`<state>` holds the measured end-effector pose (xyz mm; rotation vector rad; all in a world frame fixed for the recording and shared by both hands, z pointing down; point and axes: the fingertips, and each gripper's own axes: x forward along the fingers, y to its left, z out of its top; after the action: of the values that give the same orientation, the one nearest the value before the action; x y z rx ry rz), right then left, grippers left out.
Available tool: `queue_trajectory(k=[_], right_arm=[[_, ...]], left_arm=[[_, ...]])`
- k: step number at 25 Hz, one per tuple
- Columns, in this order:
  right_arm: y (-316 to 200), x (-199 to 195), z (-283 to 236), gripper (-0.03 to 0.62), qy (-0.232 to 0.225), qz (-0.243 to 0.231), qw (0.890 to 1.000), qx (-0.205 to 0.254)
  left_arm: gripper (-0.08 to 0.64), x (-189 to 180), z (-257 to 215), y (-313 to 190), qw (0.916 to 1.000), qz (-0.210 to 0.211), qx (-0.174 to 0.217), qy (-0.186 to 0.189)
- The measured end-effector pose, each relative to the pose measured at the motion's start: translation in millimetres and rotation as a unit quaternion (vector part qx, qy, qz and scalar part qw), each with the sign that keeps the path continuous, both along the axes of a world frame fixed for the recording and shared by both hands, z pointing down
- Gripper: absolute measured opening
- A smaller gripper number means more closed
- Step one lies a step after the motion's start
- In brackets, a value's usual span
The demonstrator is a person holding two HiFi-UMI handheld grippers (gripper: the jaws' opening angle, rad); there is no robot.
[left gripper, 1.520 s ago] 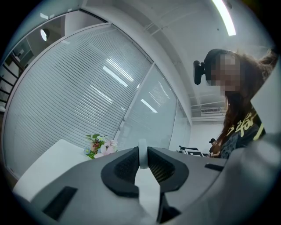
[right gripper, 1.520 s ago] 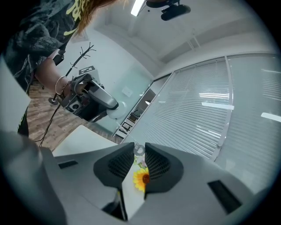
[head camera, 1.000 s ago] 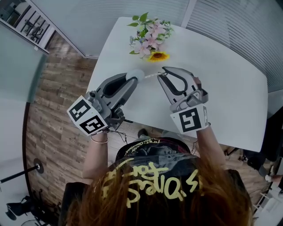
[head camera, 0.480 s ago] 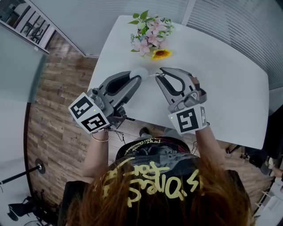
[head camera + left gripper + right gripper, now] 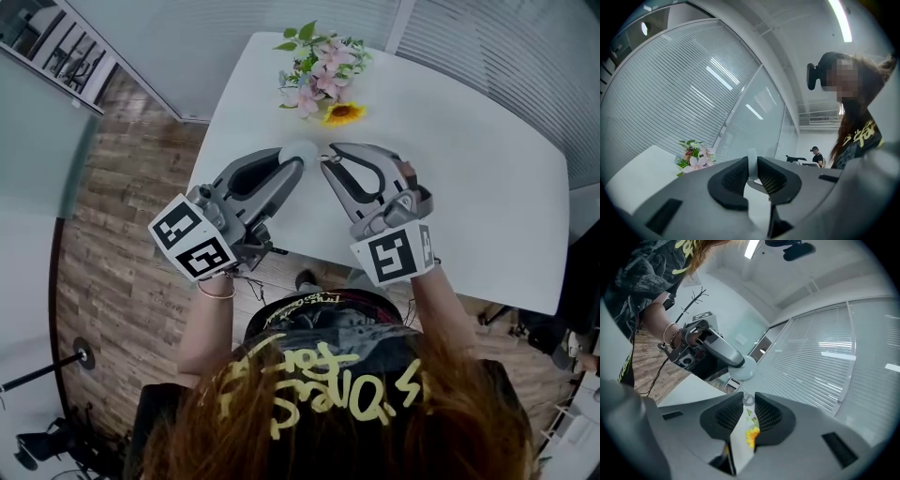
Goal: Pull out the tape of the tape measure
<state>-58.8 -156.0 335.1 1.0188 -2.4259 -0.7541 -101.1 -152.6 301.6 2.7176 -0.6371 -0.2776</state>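
I am clamping the white tape measure [image 5: 302,148] in my left gripper [image 5: 294,165], just in front of the flowers [image 5: 319,75] above the worktop [image 5: 469,187]. My right gripper [image 5: 326,160] is pinching the tape's end ring [image 5: 748,401] beside the case. The pull should be going straight and level, away from the case, with both grips firm.

Left tool [image 5: 296,157] and right tool [image 5: 327,156] face tip to tip — jaws clamped.
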Motion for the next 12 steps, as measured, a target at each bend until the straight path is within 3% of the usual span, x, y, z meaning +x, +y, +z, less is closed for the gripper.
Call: queue_trajectory(k=[12], right_arm=[[3.6, -11.1, -11.5, 0.078, -0.006, -0.014, 1.0, 0.002]], left_arm=[[0.058, -4.9, -5.7, 0.5, 0.9998, -0.008, -0.001, 0.019]])
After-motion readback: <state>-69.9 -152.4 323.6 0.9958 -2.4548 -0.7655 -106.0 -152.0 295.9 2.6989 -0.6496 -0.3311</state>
